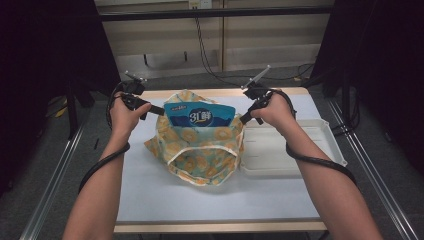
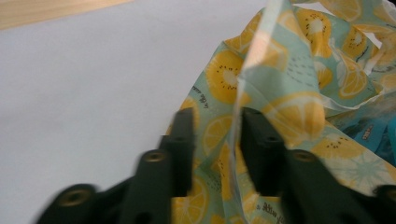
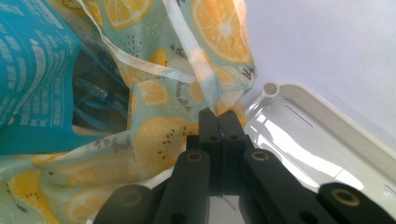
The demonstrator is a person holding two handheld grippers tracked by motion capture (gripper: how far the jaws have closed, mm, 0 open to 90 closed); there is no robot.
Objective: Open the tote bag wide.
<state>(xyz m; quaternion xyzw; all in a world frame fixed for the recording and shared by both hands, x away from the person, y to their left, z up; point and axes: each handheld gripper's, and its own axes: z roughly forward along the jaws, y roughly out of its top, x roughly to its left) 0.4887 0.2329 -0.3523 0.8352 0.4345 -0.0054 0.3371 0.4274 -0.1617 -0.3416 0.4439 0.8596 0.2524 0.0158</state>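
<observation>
A soft fabric bag printed with yellow citrus slices on pale mint green [image 1: 200,145] sits near the middle of the white-topped counter [image 1: 150,195], its mouth turned up and held wide. Standing inside it, with its top half above the rim, is a flat blue plastic pack with white lettering [image 1: 199,115]; the bag seems to be held open so this pack can settle in or be drawn out without catching the cloth.

The left gripper [image 2: 212,140] is at the bag's left rim. Its black fingers [image 2: 180,149] stand apart with the white-trimmed edge of the fabric running up between them; the edge lies against the right-hand finger, but the other finger is clear of it, so the cloth is not pinched. No earlier picture is there to compare, and I judge this side to be a loose hold at best.

The right gripper [image 3: 218,122] is at the bag's right rim, its fingers pressed fully together on a fold of the printed cloth just beside the white trim. That firm pinch looks like what keeps the right side lifted and the mouth taut.

Just right of the bag, touching or nearly touching its cloth, lies a shallow white plastic tray with a raised rim [image 1: 330,155], bare inside, perhaps a place for goods going in or coming out.
</observation>
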